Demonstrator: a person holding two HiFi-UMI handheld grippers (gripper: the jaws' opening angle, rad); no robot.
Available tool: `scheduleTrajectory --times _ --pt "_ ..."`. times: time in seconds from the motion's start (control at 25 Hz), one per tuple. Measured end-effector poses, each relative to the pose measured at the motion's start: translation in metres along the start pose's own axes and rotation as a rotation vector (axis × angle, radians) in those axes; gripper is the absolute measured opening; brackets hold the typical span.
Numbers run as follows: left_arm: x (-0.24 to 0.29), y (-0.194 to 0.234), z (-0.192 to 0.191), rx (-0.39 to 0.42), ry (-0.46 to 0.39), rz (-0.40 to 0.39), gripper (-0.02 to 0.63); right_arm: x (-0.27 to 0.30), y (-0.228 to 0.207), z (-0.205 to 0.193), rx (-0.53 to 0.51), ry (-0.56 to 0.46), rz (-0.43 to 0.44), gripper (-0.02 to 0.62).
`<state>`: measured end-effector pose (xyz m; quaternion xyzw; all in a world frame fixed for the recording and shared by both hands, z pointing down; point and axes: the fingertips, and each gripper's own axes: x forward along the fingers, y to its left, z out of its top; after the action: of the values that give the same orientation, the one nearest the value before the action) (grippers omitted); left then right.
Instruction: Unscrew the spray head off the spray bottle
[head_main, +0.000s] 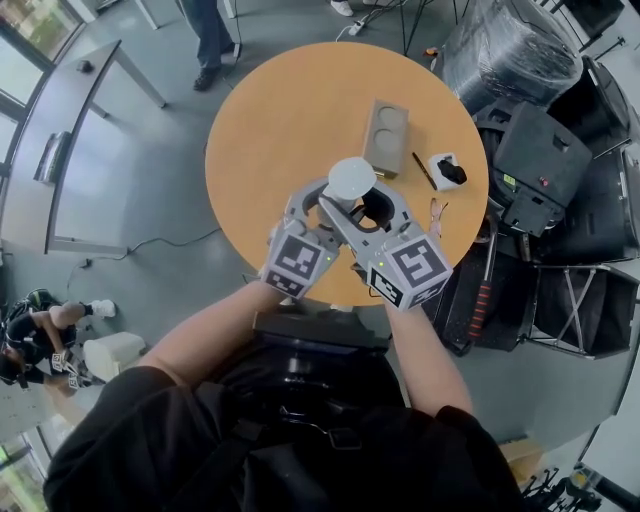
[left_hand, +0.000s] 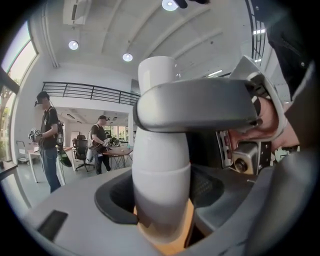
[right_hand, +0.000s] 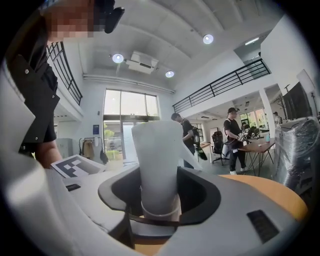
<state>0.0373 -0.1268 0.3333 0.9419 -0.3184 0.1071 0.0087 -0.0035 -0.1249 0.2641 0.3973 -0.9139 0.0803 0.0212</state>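
Note:
A white spray bottle (head_main: 352, 180) stands on the round orange table (head_main: 270, 120), near its front edge. My left gripper (head_main: 318, 200) comes at it from the left and is shut on the wide bottle body (left_hand: 160, 200), which fills the space between its jaws. My right gripper (head_main: 368, 203) comes from the right, higher up, and holds the narrower spray head (right_hand: 156, 165) just above its collar ring. In the left gripper view, one right finger (left_hand: 200, 102) crosses in front of the bottle's top. The bottle stands upright.
Behind the bottle lie a grey block with two round dents (head_main: 385, 135), a dark pen (head_main: 423, 170) and a small white and black item (head_main: 447, 170). Black cases (head_main: 560, 160) crowd the floor right of the table. People stand in the background (left_hand: 48, 135).

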Motion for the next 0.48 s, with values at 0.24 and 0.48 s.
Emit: scheduleTrajectory --times 0.24,0.48 --pt "-0.009 -0.012 0.001 0.015 -0.003 -0.147 0.301 -0.006 0.014 0.002 -0.023 0.0 0.127 0.221" --pt "-0.024 -0.039 0.002 0.016 -0.006 -0.395 0.299 -0.023 0.033 0.005 -0.038 0.005 0.343 0.222"
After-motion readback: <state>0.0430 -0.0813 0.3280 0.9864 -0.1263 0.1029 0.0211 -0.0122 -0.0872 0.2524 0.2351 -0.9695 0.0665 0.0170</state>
